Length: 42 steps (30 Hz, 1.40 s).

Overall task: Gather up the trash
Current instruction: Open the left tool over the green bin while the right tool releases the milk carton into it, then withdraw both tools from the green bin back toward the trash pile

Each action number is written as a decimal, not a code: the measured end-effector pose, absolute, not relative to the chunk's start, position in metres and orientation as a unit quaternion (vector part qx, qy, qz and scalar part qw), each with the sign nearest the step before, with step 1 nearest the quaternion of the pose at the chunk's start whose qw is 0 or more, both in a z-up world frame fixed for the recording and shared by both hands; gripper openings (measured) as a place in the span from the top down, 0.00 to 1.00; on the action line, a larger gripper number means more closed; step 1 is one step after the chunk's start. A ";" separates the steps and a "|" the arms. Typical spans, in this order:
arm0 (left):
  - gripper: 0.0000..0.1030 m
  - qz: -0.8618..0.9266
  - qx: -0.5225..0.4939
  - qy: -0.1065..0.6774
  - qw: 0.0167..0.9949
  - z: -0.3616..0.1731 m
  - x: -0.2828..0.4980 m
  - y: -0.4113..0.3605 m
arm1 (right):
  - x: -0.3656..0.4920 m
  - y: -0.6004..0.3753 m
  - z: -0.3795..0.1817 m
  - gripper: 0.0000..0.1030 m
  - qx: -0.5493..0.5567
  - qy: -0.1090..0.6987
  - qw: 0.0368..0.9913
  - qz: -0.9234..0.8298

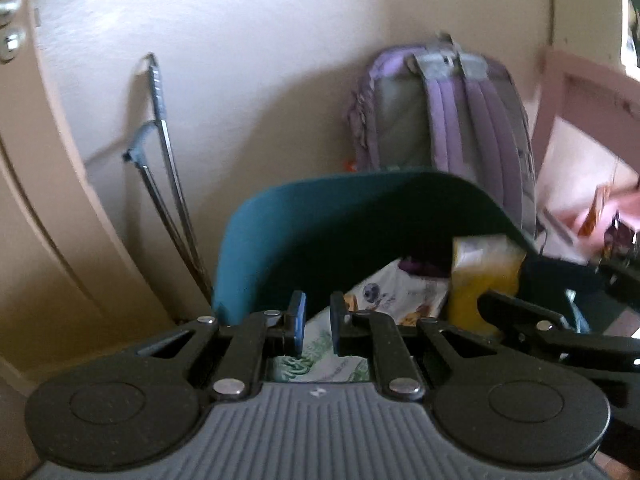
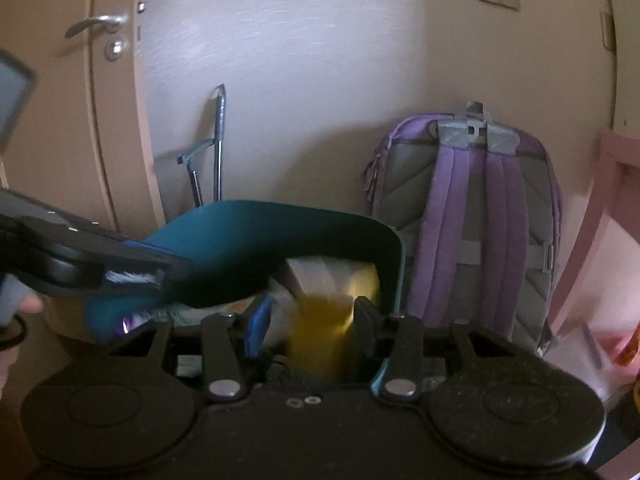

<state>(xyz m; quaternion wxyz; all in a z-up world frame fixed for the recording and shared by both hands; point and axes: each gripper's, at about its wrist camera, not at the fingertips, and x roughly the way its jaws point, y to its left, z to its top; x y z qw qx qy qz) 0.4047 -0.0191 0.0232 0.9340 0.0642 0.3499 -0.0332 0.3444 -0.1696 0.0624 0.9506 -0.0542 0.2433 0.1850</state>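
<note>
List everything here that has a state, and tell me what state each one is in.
Teal bin: open, holding trash.
Yellow carton: blurred, at the bin mouth between the right tool's fingers.
Right tool: open.
Left tool: open, nothing between its fingers.
Purple backpack: upright against the wall.
Door: shut.

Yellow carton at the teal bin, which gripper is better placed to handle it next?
Right, probably. The yellow carton stands between the right gripper's open fingers, over the teal bin's mouth. The left gripper points at a white and green wrapper further left, its fingers nearly together.
</note>
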 end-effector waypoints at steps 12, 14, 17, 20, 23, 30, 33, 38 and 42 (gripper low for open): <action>0.88 -0.041 0.029 0.411 0.910 -0.005 0.407 -0.030 | 0.313 -0.171 0.062 0.52 -0.068 0.244 0.945 0.208; 0.88 -0.042 0.023 0.411 0.911 -0.001 0.403 -0.029 | 0.308 -0.173 0.065 0.51 -0.065 0.245 0.944 0.210; 0.87 -0.041 0.018 0.410 0.911 0.007 0.397 -0.028 | 0.300 -0.176 0.070 0.50 -0.065 0.244 0.944 0.212; 0.87 -0.043 0.009 0.406 0.913 0.016 0.387 -0.027 | 0.292 -0.179 0.075 0.50 -0.062 0.243 0.945 0.211; 0.87 -0.044 0.004 0.403 0.914 0.024 0.376 -0.025 | 0.284 -0.182 0.082 0.50 -0.051 0.245 0.944 0.214; 0.86 -0.056 -0.005 0.383 0.922 0.046 0.340 -0.017 | 0.257 -0.189 0.098 0.49 -0.043 0.238 0.946 0.215; 0.81 -0.060 -0.011 0.376 0.925 0.055 0.324 -0.012 | 0.245 -0.189 0.103 0.49 -0.045 0.239 0.945 0.216; 0.64 -0.061 -0.018 0.364 0.929 0.062 0.296 -0.003 | 0.224 -0.189 0.108 0.48 -0.052 0.239 0.943 0.224; 0.38 -0.059 -0.018 0.351 0.934 0.061 0.275 0.005 | 0.210 -0.190 0.106 0.47 -0.039 0.245 0.941 0.228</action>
